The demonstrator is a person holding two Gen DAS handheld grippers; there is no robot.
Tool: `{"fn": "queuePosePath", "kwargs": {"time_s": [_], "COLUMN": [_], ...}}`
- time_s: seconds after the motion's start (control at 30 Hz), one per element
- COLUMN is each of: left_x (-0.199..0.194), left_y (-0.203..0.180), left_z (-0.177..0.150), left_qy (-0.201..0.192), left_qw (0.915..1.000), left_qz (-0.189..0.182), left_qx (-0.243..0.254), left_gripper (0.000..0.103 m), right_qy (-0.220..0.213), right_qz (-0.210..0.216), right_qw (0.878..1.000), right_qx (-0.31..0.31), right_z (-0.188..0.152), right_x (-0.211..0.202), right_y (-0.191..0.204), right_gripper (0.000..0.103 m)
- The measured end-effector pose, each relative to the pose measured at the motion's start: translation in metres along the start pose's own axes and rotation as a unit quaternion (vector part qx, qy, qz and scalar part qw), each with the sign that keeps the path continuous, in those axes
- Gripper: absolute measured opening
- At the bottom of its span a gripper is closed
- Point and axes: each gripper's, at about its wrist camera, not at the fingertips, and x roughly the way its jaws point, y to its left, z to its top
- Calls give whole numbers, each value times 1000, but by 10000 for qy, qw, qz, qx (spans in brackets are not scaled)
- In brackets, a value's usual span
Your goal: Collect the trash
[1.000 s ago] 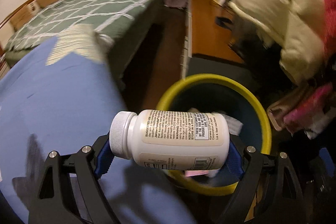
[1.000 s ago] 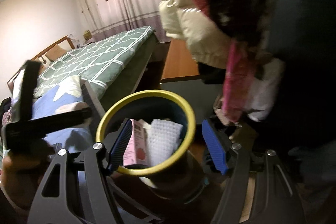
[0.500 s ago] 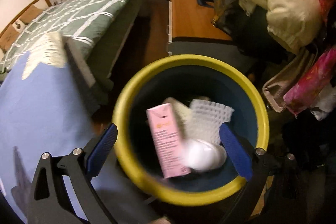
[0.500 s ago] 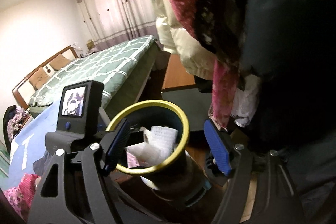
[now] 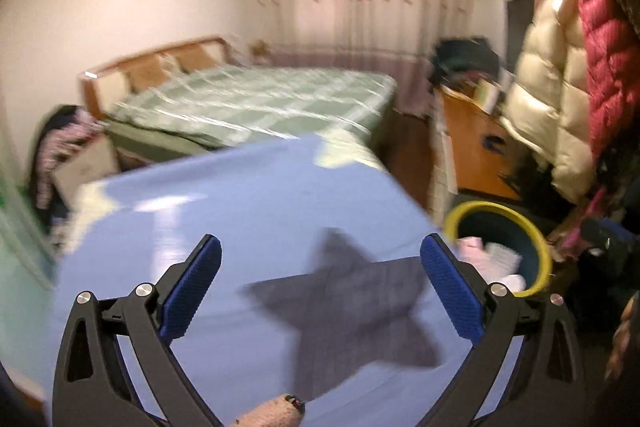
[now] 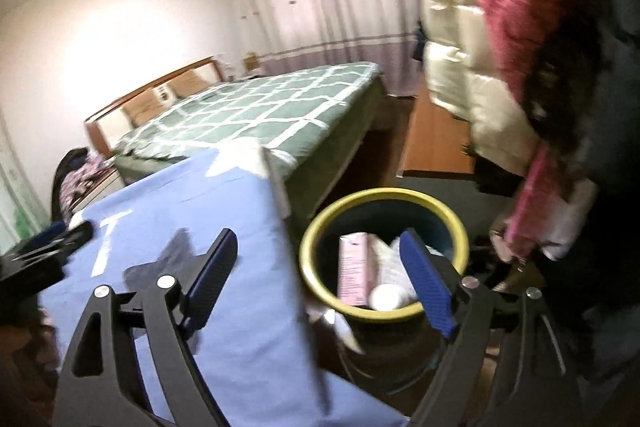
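Note:
A dark trash bin with a yellow rim (image 6: 320,227) stands on the floor beside the blue-covered table (image 6: 208,211). Inside it lie a pink carton (image 6: 353,269), a white bottle (image 6: 387,295) and a white mesh sheet, partly hidden by my right finger. The bin also shows at the right in the left wrist view (image 5: 454,217). My left gripper (image 5: 320,287) is open and empty above the blue table top (image 5: 240,207). My right gripper (image 6: 320,279) is open and empty, straddling the table edge and the bin's left rim.
A bed with a green checked cover (image 6: 256,111) lies beyond the table. Coats in cream and red (image 5: 568,59) hang at the right above the bin. A wooden desk (image 5: 476,147) stands behind the bin. A dark star-shaped patch (image 5: 352,299) marks the tablecloth.
My left gripper let go of the white bottle, which dropped into the bin. It then swung left and up over the blue table. My right gripper shifted left toward the table edge.

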Motion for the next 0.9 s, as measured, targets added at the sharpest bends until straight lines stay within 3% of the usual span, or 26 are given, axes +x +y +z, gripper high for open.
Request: {"fn": "queuePosePath", "kwargs": {"time_s": [0.17,0.3,0.57,0.9], "left_x": [-62,-88,-119,-121], "left_y": [66,96,112,107], "left_z": [-22,-44,-69,-73], "left_qy": [-62,-5,-171,-164], "left_qw": [9975,9937,9890,9889], "left_qz": [505,652,870,882], "left_qx": [-493,-916,-1187,-1181], "left_gripper": [98,98,98,98], "right_qy": [-122,-195,-138,-123], "right_qz": [185,270,396,436], "right_qw": [9991,9974,9954,9953], "right_qx": [-364,-643,-861,-850], "right_z": [3,2,-9,-13], "right_x": [-12,-21,-35,-37], "right_y": [31,56,76,77], "right_gripper": [86,88,90,90]}}
